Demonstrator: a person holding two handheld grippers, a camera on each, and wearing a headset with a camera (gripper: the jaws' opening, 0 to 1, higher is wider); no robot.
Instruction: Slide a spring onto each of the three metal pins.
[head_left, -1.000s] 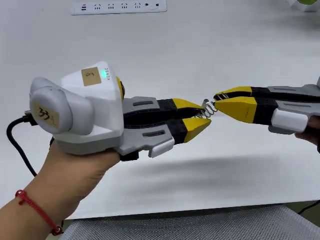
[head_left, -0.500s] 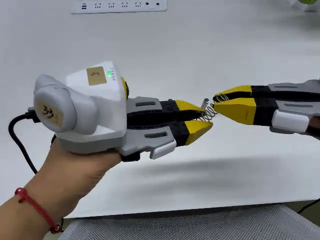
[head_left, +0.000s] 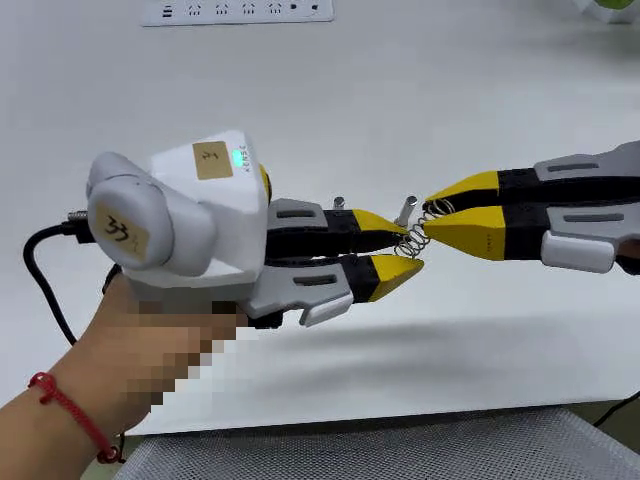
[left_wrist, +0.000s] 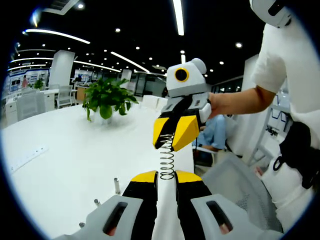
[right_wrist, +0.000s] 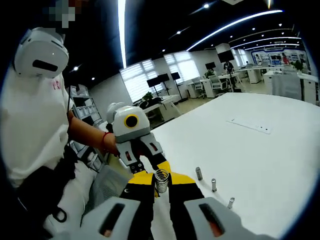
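Observation:
A small steel spring (head_left: 417, 237) is stretched in the air between the two gripper tips. My left gripper (head_left: 403, 247) comes in from the left and is shut on one end of the spring (left_wrist: 167, 161). My right gripper (head_left: 431, 214) reaches in from the right, shut on the other end (right_wrist: 161, 180). In the left gripper view the right gripper (left_wrist: 175, 134) holds the spring's far end above my own jaws. Three bare metal pins (right_wrist: 198, 173) (right_wrist: 214, 185) (right_wrist: 230, 202) stand upright on the white table; two pins (head_left: 339, 203) (head_left: 406, 210) peek out behind the grippers.
The white table (head_left: 420, 90) stretches away with a power strip (head_left: 238, 12) at its far edge. A black cable (head_left: 40, 285) trails from the left gripper. A grey mesh chair seat (head_left: 400, 450) lies under the near table edge. A potted plant (left_wrist: 106, 100) stands far off.
The left gripper has shifted right and slightly up, uncovering a second pin behind it. The spring is now drawn out longer between the two tips.

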